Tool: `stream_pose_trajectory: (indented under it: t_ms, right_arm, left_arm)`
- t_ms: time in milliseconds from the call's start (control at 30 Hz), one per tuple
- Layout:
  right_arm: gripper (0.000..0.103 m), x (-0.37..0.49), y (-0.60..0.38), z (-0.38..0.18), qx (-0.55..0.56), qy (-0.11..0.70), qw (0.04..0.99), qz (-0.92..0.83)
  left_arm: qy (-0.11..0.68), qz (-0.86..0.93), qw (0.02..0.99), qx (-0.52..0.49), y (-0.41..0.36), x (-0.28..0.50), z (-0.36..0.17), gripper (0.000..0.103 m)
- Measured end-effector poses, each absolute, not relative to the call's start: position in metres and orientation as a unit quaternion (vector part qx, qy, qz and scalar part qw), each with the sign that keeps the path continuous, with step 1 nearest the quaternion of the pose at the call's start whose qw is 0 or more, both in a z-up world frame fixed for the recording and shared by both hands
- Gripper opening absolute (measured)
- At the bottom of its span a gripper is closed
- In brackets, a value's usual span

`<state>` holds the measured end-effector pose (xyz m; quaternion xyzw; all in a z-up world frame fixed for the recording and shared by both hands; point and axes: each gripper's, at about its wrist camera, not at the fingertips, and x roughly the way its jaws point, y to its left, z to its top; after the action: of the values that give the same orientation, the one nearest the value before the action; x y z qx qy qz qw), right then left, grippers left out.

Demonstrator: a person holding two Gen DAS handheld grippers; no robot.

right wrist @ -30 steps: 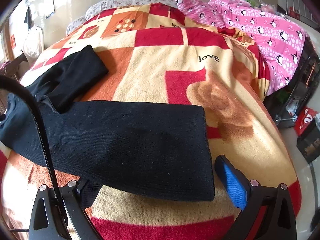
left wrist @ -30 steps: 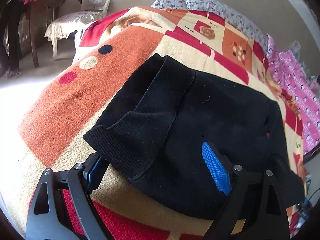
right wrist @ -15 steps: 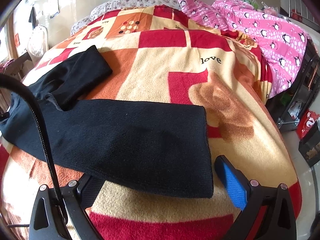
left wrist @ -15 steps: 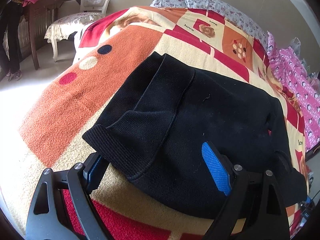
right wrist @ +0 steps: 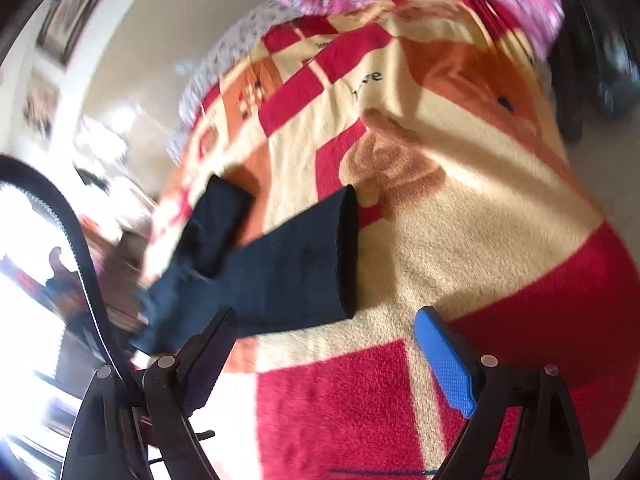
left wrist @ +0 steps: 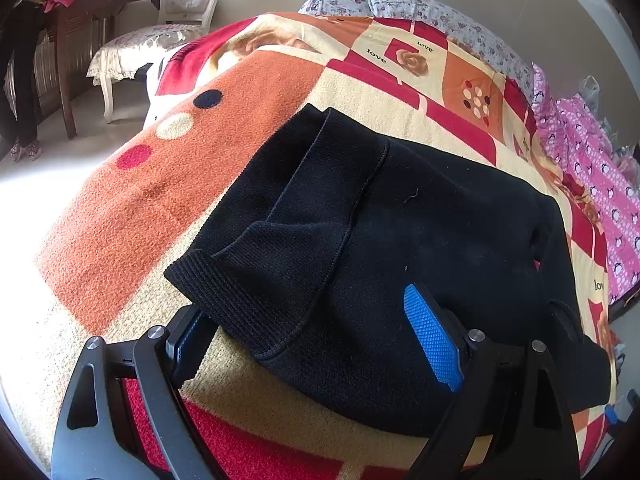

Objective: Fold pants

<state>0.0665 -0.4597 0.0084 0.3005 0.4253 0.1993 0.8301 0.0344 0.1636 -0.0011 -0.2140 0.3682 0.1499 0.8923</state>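
Black knit pants (left wrist: 420,240) lie on a patterned bed blanket (left wrist: 168,200), with the ribbed waistband corner turned up near my left gripper. My left gripper (left wrist: 312,332) is open, its fingers straddling the waistband end, the blue pad (left wrist: 432,336) resting over the fabric. In the right wrist view, which is blurred, the leg end of the pants (right wrist: 304,256) lies ahead and left of my right gripper (right wrist: 332,356), which is open and empty above the blanket (right wrist: 500,240).
A white chair (left wrist: 168,28) and a dark wooden table (left wrist: 80,20) stand on the floor beyond the bed's left edge. Floral pillows (left wrist: 420,12) lie at the head. A pink penguin-print quilt (left wrist: 592,168) lies along the right side.
My right gripper has swung away and tilted, so the pant leg now sits farther off and to the left; the view is motion-blurred. My left gripper has barely moved.
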Motion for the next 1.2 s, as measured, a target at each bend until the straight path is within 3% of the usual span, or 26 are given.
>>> stream_pose_trajectory:
  t_ms: [233, 367, 433, 467, 533, 767, 800, 867, 900, 933, 967, 1033, 1067, 1100, 1133, 1167, 1200]
  right_arm:
    - [0.082, 0.091, -0.435, 0.007, 0.348, 0.484, 0.770, 0.228]
    - [0.081, 0.099, -0.426, 0.002, 0.413, 0.479, 0.745, 0.212]
    - [0.073, 0.099, -0.425, 0.002, 0.419, 0.464, 0.753, 0.204]
    - [0.063, 0.098, -0.425, -0.001, 0.429, 0.454, 0.756, 0.197]
    - [0.052, 0.096, -0.425, -0.005, 0.420, 0.447, 0.769, 0.182]
    - [0.051, 0.082, -0.410, 0.002, 0.334, 0.400, 0.836, 0.170]
    - [0.052, 0.081, -0.409, 0.001, 0.331, 0.394, 0.841, 0.168]
    - [0.057, 0.081, -0.404, 0.002, 0.319, 0.387, 0.850, 0.162]
    - [0.059, 0.081, -0.404, 0.001, 0.313, 0.386, 0.852, 0.165]
    - [0.064, 0.083, -0.401, 0.002, 0.309, 0.389, 0.851, 0.168]
    - [0.065, 0.086, -0.399, 0.003, 0.302, 0.392, 0.851, 0.174]
    - [0.064, 0.088, -0.399, 0.003, 0.300, 0.397, 0.850, 0.175]
    - [0.061, 0.090, -0.401, 0.002, 0.311, 0.393, 0.848, 0.173]
    - [0.045, 0.090, -0.404, 0.000, 0.323, 0.386, 0.847, 0.174]
    - [0.022, 0.086, -0.406, -0.003, 0.331, 0.386, 0.843, 0.178]
    - [0.007, 0.088, -0.408, -0.010, 0.342, 0.390, 0.836, 0.180]
    - [0.005, 0.089, -0.409, -0.016, 0.340, 0.398, 0.834, 0.176]
  left_arm:
    - [0.367, 0.150, 0.892, -0.216, 0.162, 0.035, -0.001, 0.090]
    - [0.359, 0.143, 0.894, -0.227, 0.164, 0.033, -0.001, 0.090]
    - [0.349, 0.134, 0.895, -0.245, 0.169, 0.029, -0.002, 0.090]
    - [0.344, 0.129, 0.895, -0.253, 0.172, 0.027, -0.002, 0.090]
    - [0.326, 0.115, 0.894, -0.283, 0.179, 0.021, -0.001, 0.090]
    - [0.321, 0.100, 0.893, -0.298, 0.186, 0.020, 0.002, 0.088]
    - [0.324, 0.098, 0.894, -0.295, 0.186, 0.021, 0.002, 0.085]
    - [0.334, 0.107, 0.891, -0.289, 0.190, 0.022, 0.002, 0.057]
    - [0.338, 0.115, 0.888, -0.289, 0.194, 0.022, 0.001, 0.049]
    - [0.342, 0.120, 0.885, -0.291, 0.198, 0.021, 0.000, 0.033]
    - [0.345, 0.126, 0.882, -0.294, 0.202, 0.020, -0.002, 0.024]
    - [0.344, 0.120, 0.880, -0.304, 0.208, 0.019, -0.004, 0.018]
    - [0.347, 0.129, 0.881, -0.296, 0.208, 0.018, -0.004, 0.008]
    - [0.346, 0.132, 0.881, -0.293, 0.208, 0.017, -0.004, 0.007]
    - [0.340, 0.131, 0.883, -0.296, 0.207, 0.014, -0.004, 0.005]
    - [0.336, 0.135, 0.885, -0.294, 0.205, 0.011, -0.004, 0.004]
    - [0.329, 0.141, 0.888, -0.287, 0.200, 0.008, -0.001, 0.004]
